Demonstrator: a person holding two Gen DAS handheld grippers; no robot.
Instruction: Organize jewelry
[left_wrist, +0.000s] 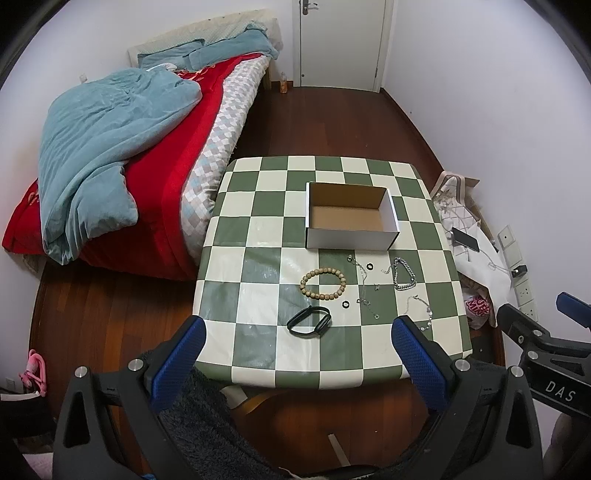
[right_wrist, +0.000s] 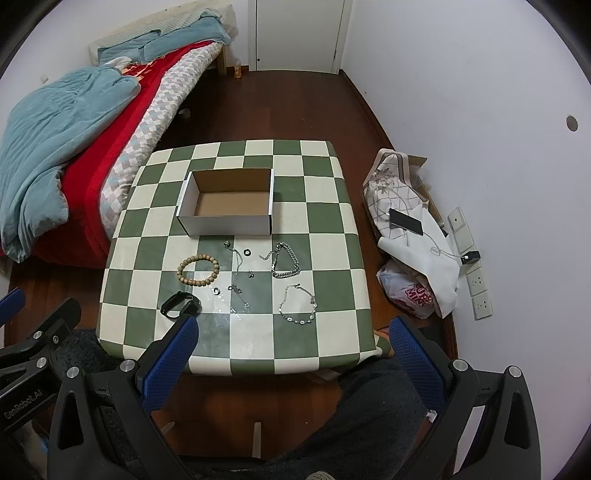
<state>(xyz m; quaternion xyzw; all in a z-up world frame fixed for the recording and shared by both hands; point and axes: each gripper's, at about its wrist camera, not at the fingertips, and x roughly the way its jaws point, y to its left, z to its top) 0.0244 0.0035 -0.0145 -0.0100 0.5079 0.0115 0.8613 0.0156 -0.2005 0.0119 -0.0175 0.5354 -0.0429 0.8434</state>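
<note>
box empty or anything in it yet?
Empty: the cardboard box shows bare brown floor in both views; the jewelry lies on the table in front.

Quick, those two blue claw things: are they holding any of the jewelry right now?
Left gripper: open, holding nothing, short of the black band.
Right gripper: open, holding nothing, above the table's near edge.

- You face a small table (left_wrist: 258, 236) under a green-and-cream checked cloth, on dark red-brown wood floor (left_wrist: 325, 122).
- To your left, a bed (left_wrist: 221, 122): red cover, crumpled teal quilt (left_wrist: 107, 147).
- Plain white walls (right_wrist: 461, 74); white door (left_wrist: 341, 40) at the far end.
- Right wall: low wall sockets (right_wrist: 476, 269), bags heaped beside them.
</note>
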